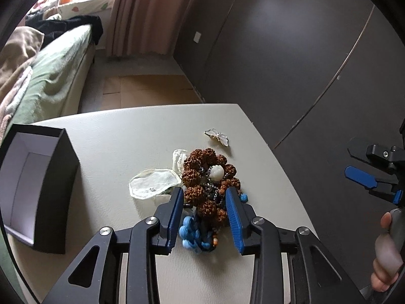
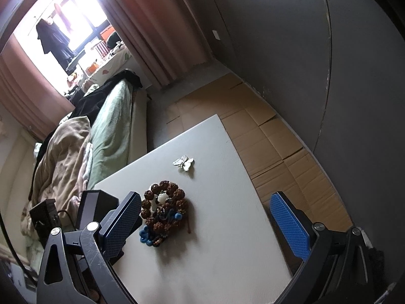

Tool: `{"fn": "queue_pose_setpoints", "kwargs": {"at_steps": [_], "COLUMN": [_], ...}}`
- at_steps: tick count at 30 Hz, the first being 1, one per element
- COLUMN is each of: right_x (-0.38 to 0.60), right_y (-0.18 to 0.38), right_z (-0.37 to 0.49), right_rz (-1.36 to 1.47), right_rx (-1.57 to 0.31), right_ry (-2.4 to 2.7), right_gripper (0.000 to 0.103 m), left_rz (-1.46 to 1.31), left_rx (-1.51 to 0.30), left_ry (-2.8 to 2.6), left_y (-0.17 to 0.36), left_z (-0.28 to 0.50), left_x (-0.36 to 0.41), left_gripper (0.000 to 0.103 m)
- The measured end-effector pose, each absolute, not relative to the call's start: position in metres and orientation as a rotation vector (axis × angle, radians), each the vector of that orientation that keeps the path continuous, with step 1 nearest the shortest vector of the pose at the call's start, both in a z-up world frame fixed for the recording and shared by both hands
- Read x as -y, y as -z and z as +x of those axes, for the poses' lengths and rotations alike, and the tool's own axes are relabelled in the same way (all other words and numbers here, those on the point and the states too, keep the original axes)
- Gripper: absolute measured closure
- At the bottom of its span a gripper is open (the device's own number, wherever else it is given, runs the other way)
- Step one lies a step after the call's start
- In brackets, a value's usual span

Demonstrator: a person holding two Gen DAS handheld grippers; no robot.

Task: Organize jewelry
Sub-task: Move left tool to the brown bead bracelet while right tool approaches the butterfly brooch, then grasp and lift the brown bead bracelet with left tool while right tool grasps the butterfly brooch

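A pile of jewelry lies on the white table: a brown rough-bead bracelet with a white bead, blue cord knots and a dark chain. My left gripper is open, its blue pads on either side of the pile's near part, low over the table. A white butterfly brooch lies behind the pile. An open black box stands at the left. My right gripper is wide open above the table, apart from the pile and brooch.
A sheer white pouch lies left of the pile. A bed with green cover stands beyond the table's left edge. Cardboard covers the floor by the dark wall. The right gripper also shows in the left wrist view.
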State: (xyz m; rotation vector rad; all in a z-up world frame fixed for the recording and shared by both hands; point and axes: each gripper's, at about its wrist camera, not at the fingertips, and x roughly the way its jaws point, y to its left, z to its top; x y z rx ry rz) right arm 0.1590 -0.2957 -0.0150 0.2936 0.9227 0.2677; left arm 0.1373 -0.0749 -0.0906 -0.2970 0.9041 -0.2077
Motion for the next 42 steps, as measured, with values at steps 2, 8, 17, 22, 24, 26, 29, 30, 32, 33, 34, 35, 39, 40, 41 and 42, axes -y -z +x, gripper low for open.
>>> {"fn": "queue_pose_setpoints", "kwargs": {"at_steps": [2, 8, 17, 22, 24, 26, 29, 30, 32, 33, 34, 35, 39, 40, 41, 42], "right_x": [0.294, 0.28, 0.265, 0.257, 0.255, 0.252, 0.243, 0.239, 0.231, 0.229, 0.225, 0.22, 0.206, 0.203, 0.197, 0.191], "right_y": [0.018, 0.03, 0.042, 0.045, 0.048, 0.049, 0.051, 0.053, 0.059, 0.062, 0.065, 0.068, 0.076, 0.079, 0.081, 0.084], "right_z": [0.165, 0.184, 0.199, 0.207, 0.212, 0.216, 0.222, 0.225, 0.231, 0.233, 0.236, 0.24, 0.251, 0.252, 0.254, 0.255], "right_rz": [0.294, 0.284, 0.258, 0.23, 0.221, 0.203, 0.163, 0.15, 0.114, 0.099, 0.081, 0.058, 0.025, 0.014, -0.006, -0.034], "right_rx": [-0.93, -0.965, -0.999, -1.004, -1.008, -1.001, -0.993, -0.994, -1.001, -1.005, -1.008, -1.01, -1.013, -1.014, -1.013, -1.009], "right_ry": [-0.267, -0.278, -0.29, -0.303, -0.296, -0.294, -0.303, -0.314, -0.331, -0.333, -0.336, -0.339, -0.353, -0.354, -0.355, -0.358], "right_gripper": [0.0, 0.007, 0.012, 0.022, 0.024, 0.025, 0.028, 0.031, 0.036, 0.036, 0.036, 0.037, 0.04, 0.04, 0.04, 0.04], "left_rz": [-0.298, -0.337, -0.404, -0.439, -0.452, -0.473, -0.497, -0.5, -0.512, -0.52, -0.525, -0.528, -0.542, -0.538, -0.535, -0.534], "left_rx": [-0.917, -0.966, -0.888, -0.835, -0.826, -0.815, -0.798, -0.791, -0.781, -0.773, -0.768, -0.763, -0.744, -0.743, -0.743, -0.744], "left_ry": [0.201, 0.189, 0.233, 0.263, 0.275, 0.279, 0.281, 0.28, 0.28, 0.275, 0.27, 0.268, 0.245, 0.236, 0.228, 0.215], "left_y": [0.096, 0.113, 0.088, 0.069, 0.064, 0.061, 0.054, 0.052, 0.049, 0.046, 0.044, 0.043, 0.036, 0.036, 0.036, 0.036], "left_z": [0.142, 0.159, 0.15, 0.142, 0.141, 0.141, 0.14, 0.139, 0.138, 0.137, 0.137, 0.136, 0.135, 0.135, 0.135, 0.135], "left_x": [0.075, 0.069, 0.056, 0.045, 0.041, 0.035, 0.025, 0.022, 0.017, 0.011, 0.007, 0.005, -0.011, -0.014, -0.016, -0.019], "left_gripper": [0.067, 0.074, 0.082, 0.082, 0.082, 0.082, 0.082, 0.082, 0.082, 0.082, 0.082, 0.082, 0.082, 0.082, 0.082, 0.082]}}
